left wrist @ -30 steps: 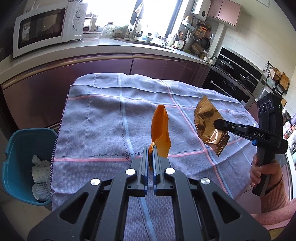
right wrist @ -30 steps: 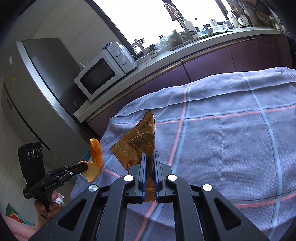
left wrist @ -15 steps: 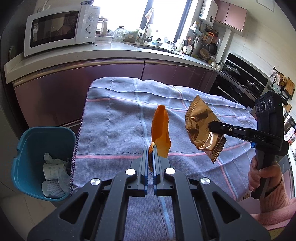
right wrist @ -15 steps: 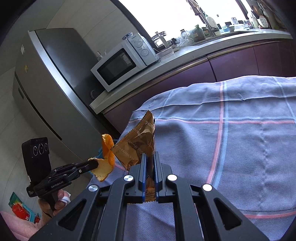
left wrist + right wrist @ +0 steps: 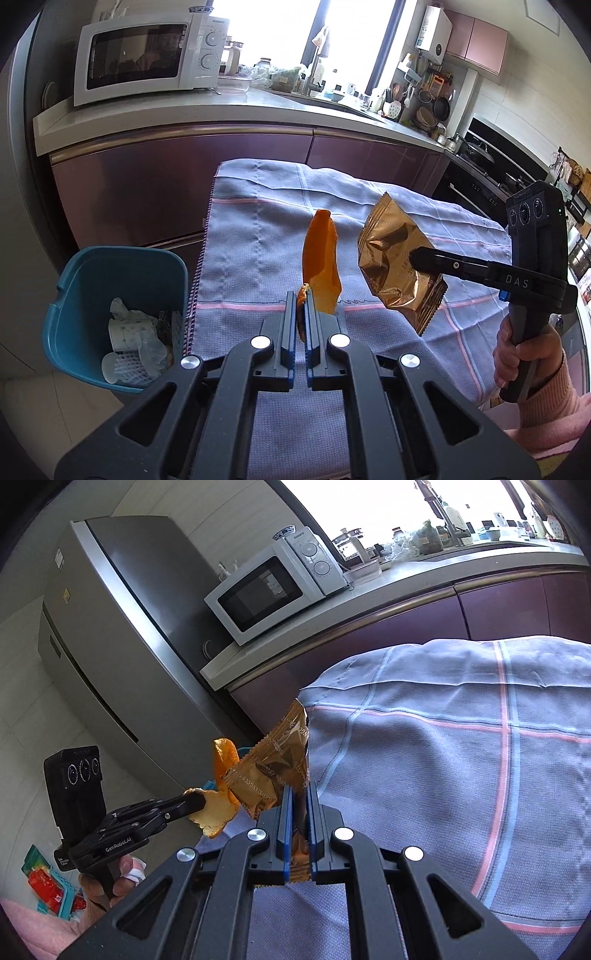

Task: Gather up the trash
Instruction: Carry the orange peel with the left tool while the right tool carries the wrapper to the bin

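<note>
My left gripper [image 5: 301,306] is shut on an orange peel [image 5: 320,264] that stands up from its jaws above the cloth-covered table [image 5: 258,229]. The same peel [image 5: 218,805] shows in the right wrist view, pinched at the tips of the left gripper [image 5: 197,801]. My right gripper [image 5: 298,794] is shut on a crumpled gold snack wrapper [image 5: 275,768]; in the left wrist view that wrapper [image 5: 395,258] hangs from the right gripper [image 5: 415,254] just right of the peel. A teal trash bin [image 5: 114,288] stands on the floor left of the table, holding cups and paper.
A kitchen counter with purple cabinets [image 5: 184,173] runs behind the table, with a white microwave [image 5: 144,59] on it. A steel fridge [image 5: 122,635] stands at the left. A stove [image 5: 480,162] is at the far right. A hand in a pink sleeve [image 5: 528,365] holds the right gripper's handle.
Both grippers have moved left across the table with their trash still held. The bin has come further into the left wrist view, closer to the peel.
</note>
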A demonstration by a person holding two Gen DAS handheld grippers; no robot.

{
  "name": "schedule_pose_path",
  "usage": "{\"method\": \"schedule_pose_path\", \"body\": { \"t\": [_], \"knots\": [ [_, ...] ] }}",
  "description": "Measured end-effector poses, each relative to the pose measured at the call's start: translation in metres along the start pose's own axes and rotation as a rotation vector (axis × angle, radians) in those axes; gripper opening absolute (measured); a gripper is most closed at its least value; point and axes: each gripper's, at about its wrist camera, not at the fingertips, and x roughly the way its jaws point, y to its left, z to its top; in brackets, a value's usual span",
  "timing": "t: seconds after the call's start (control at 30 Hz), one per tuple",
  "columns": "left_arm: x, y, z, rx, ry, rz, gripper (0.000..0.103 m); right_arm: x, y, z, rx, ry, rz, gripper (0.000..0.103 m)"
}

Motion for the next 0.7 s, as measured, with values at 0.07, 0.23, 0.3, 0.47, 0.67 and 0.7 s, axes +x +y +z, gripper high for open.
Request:
{"method": "schedule_pose_path", "body": {
  "t": [0.07,0.23,0.3,0.47,0.67,0.7],
  "knots": [
    [-0.003,0.003,0.0,-0.005,-0.003,0.005,0.004,0.004,0.003,0.001,-0.005,0.006,0.006,0.006],
    [-0.008,0.01,0.0,-0.017,-0.01,0.02,0.004,0.012,0.009,0.004,-0.014,0.017,0.021,0.006],
    [-0.01,0.013,0.0,-0.022,-0.013,0.025,0.004,0.016,0.012,0.004,-0.02,0.023,0.027,0.006],
    [-0.017,0.017,-0.001,-0.031,-0.021,0.038,0.004,0.021,0.018,0.006,-0.03,0.03,0.038,0.006],
    [-0.022,0.024,-0.001,-0.04,-0.028,0.055,0.004,0.03,0.024,0.009,-0.038,0.037,0.054,0.006],
    [-0.023,0.025,-0.001,-0.042,-0.029,0.058,0.004,0.032,0.025,0.009,-0.039,0.038,0.056,0.006]
  ]
}}
